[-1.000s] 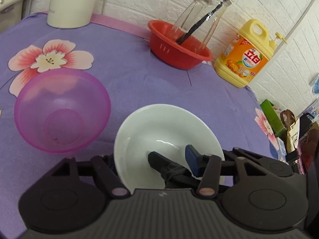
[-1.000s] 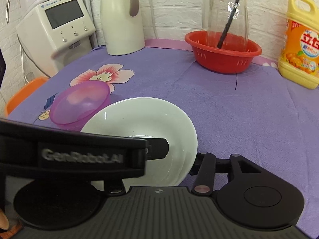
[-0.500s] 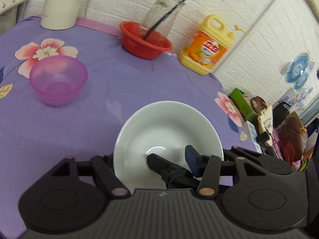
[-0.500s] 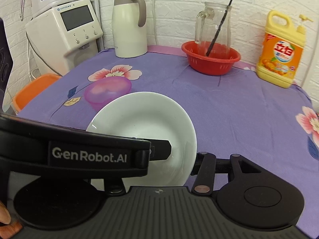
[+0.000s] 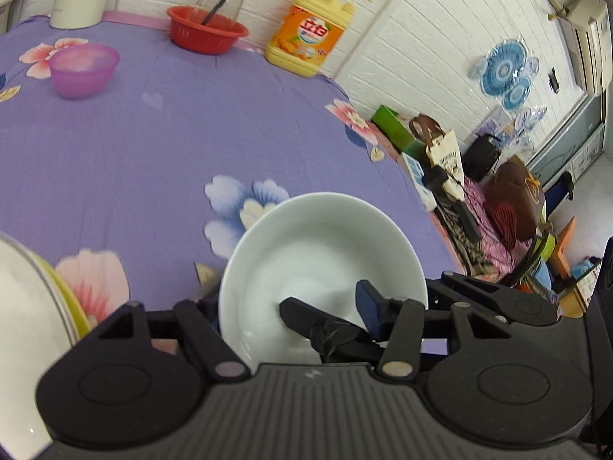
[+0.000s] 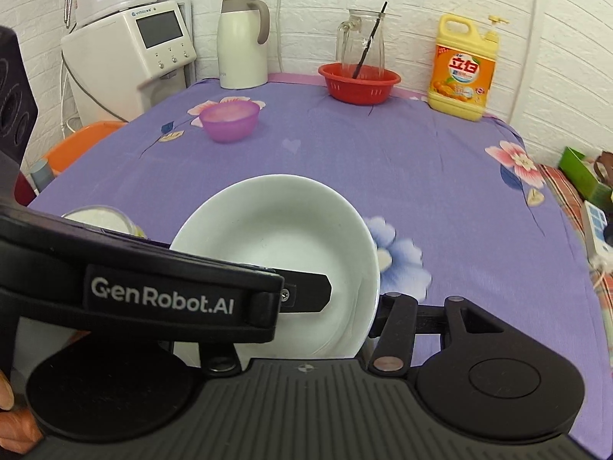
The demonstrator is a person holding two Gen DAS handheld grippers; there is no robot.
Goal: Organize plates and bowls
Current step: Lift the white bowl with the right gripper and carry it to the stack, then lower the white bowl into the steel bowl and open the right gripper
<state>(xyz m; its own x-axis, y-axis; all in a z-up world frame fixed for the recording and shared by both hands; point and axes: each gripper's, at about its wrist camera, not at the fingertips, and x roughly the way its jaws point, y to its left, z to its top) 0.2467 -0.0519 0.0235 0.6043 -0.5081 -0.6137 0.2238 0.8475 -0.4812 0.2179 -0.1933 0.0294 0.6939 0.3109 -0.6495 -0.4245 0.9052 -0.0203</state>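
Gripping the near rim of the white bowl (image 5: 318, 253), the left gripper (image 5: 329, 306) keeps it tilted above the purple tablecloth (image 5: 172, 145), one finger inside and one outside. In the right wrist view this bowl (image 6: 283, 237) fills the space ahead of the right gripper (image 6: 345, 326); whether that one is clenched, I cannot tell. Far ahead to the left stands the pink bowl (image 6: 230, 119). A stack of plates (image 5: 23, 306) lies at the left gripper's left side.

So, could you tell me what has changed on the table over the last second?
Both grippers, the left gripper and the right gripper, have carried the white bowl back toward the near edge, away from the pink bowl. A stack of plates has come into view beside it. Both grips on the rim are unchanged; the pink bowl, red basket and detergent bottle stayed put.
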